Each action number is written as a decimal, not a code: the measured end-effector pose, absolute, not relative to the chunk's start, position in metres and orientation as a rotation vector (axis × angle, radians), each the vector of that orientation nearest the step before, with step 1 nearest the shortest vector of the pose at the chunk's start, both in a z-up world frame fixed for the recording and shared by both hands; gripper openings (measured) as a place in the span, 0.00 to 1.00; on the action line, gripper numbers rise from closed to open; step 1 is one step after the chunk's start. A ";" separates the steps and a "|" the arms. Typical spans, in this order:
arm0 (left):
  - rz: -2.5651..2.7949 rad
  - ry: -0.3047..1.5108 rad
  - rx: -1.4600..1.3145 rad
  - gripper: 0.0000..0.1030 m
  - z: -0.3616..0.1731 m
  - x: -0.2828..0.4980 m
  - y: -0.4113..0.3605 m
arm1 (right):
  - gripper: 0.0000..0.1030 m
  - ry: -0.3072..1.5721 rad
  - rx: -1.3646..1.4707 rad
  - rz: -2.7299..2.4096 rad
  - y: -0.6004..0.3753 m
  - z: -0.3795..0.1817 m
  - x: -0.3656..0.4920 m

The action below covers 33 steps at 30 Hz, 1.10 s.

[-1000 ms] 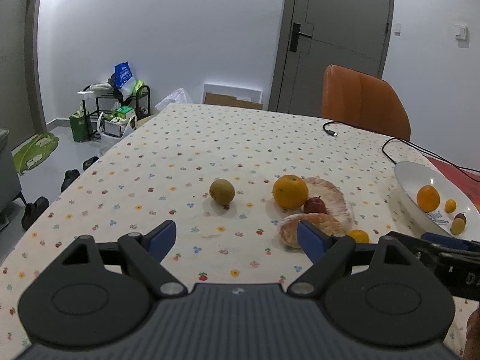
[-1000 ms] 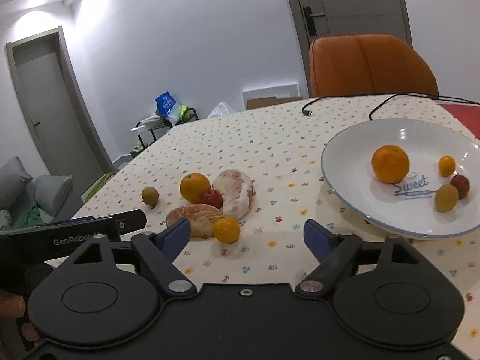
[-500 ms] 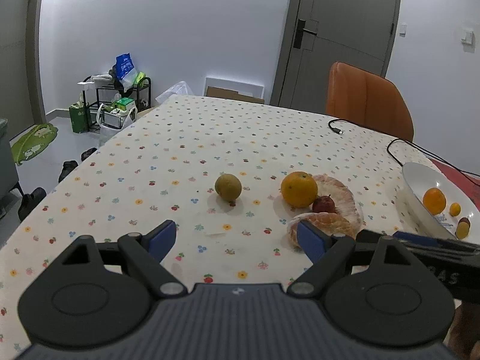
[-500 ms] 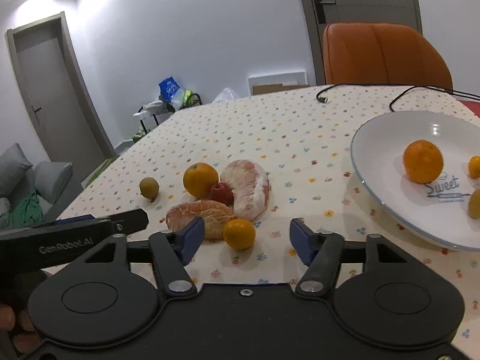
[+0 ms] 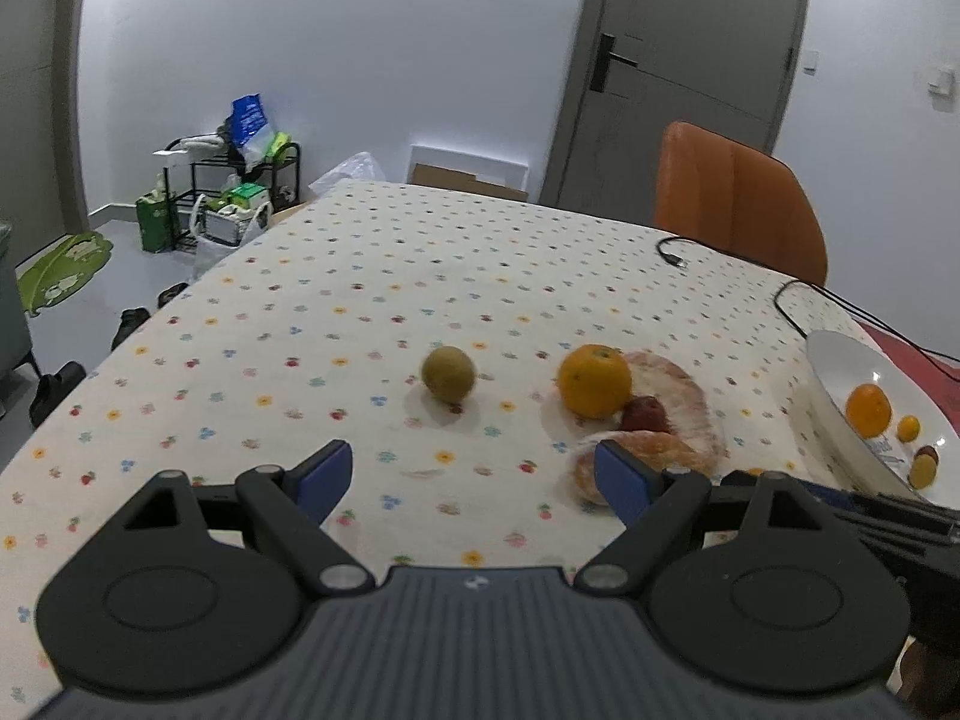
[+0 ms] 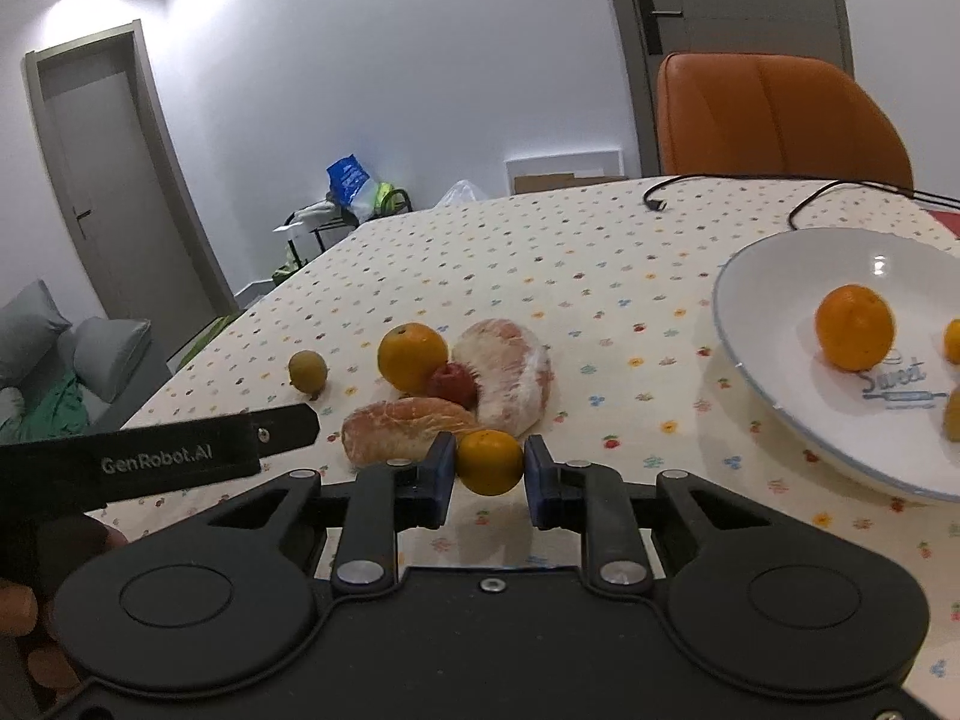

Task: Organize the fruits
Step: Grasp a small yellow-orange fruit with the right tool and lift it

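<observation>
Left wrist view: left gripper stands spread wide and empty over the table, as 1 s ago; green fruit lies ahead.

Right wrist view: right gripper, wide apart 1 s ago, now pinches the small orange beside the pomelo pieces. Judgement: grasp made, transfer to plate follows

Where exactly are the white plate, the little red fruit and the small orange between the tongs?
white plate [image 6: 780, 396]: right wrist view, bare inner wall near its rim.
little red fruit [image 6: 451, 385]: right wrist view, middle of its skin.
small orange [image 6: 489, 462]: right wrist view, its front face.
</observation>
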<state>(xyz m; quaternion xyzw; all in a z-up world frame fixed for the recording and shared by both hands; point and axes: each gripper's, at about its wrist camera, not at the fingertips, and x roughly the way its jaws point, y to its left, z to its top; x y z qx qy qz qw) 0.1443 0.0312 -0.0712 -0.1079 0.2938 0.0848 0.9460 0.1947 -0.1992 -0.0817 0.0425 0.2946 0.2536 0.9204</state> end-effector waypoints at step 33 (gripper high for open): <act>0.083 0.650 -0.098 0.84 -0.086 0.180 -0.041 | 0.22 0.559 0.164 0.423 -0.266 -0.070 0.185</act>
